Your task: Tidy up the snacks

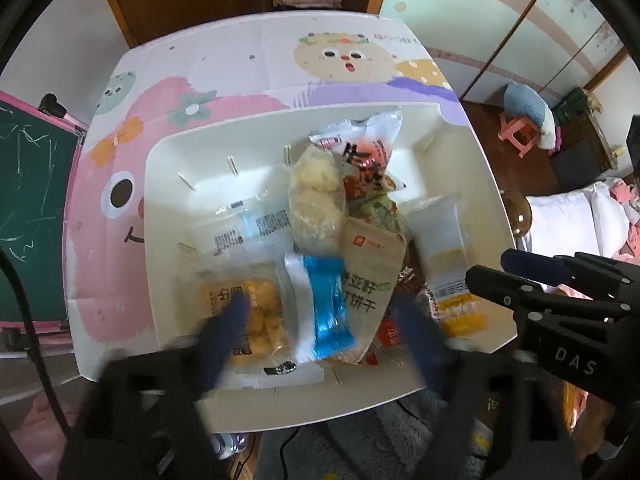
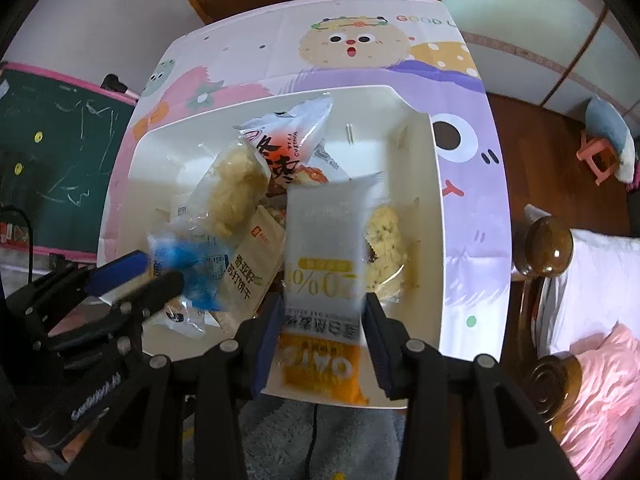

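Observation:
A white box [image 1: 168, 184] on the table holds several snack packets. My left gripper [image 1: 324, 336] hangs open just above its near side, its blurred fingers wide apart on either side of a blue packet [image 1: 328, 304] that lies loose below. A packet of yellow balls [image 1: 248, 304] lies under the left finger. My right gripper [image 2: 324, 328] is shut on a white-and-yellow oat packet [image 2: 320, 240] and holds it by its sides over the box's [image 2: 420, 200] right part. A beige cracker packet [image 2: 256, 268] and a clear bag of puffed rice [image 2: 236, 188] lie between the two grippers.
The box sits on a cartoon-print tablecloth [image 1: 240, 60]. A green chalkboard [image 1: 32, 200] with a pink frame stands left of the table. A bed [image 2: 600, 280] with a wooden post [image 2: 548, 248] is close on the right, and a pink stool [image 1: 520, 136] stands farther back.

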